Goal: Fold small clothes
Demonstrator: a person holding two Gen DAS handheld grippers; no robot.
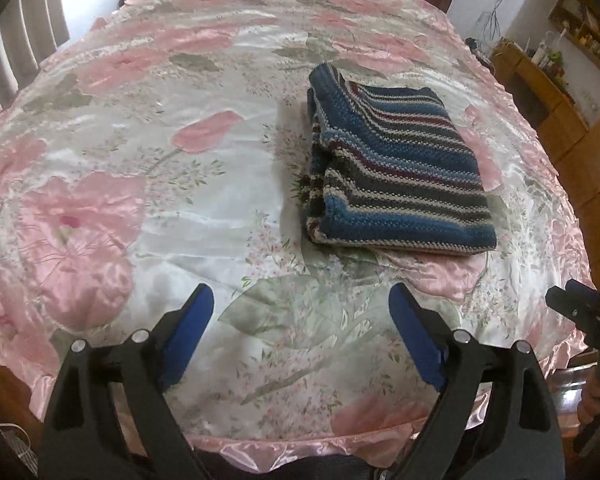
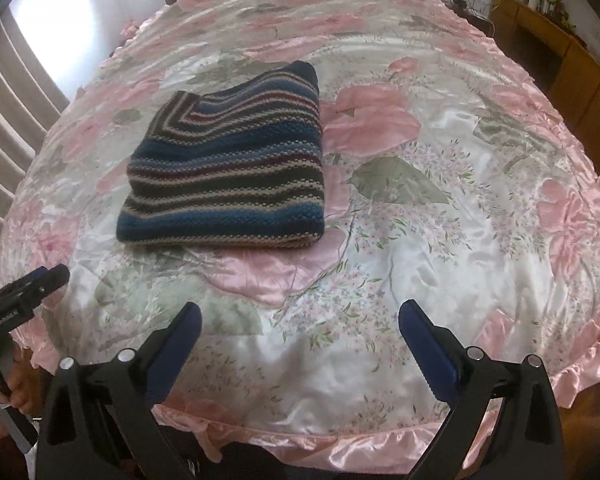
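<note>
Both grippers, left [image 1: 300, 308] and right [image 2: 300, 324], hover with fingers spread wide, holding nothing. Ahead, a folded striped sweater [image 1: 392, 168] lies on the flowered cloth [image 1: 140, 160], seemingly flat.

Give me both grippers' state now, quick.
Left gripper: open, holding nothing, short of the folded striped sweater.
Right gripper: open, holding nothing, above the floral tablecloth.

Your sweater [image 1: 396, 168] – blue, navy, cream, maroon stripes. Cloth [image 1: 148, 128] under it – glossy white, pink flowers, grey-green leaves. Your fingers [image 1: 188, 336] – black, blue pads.
</note>
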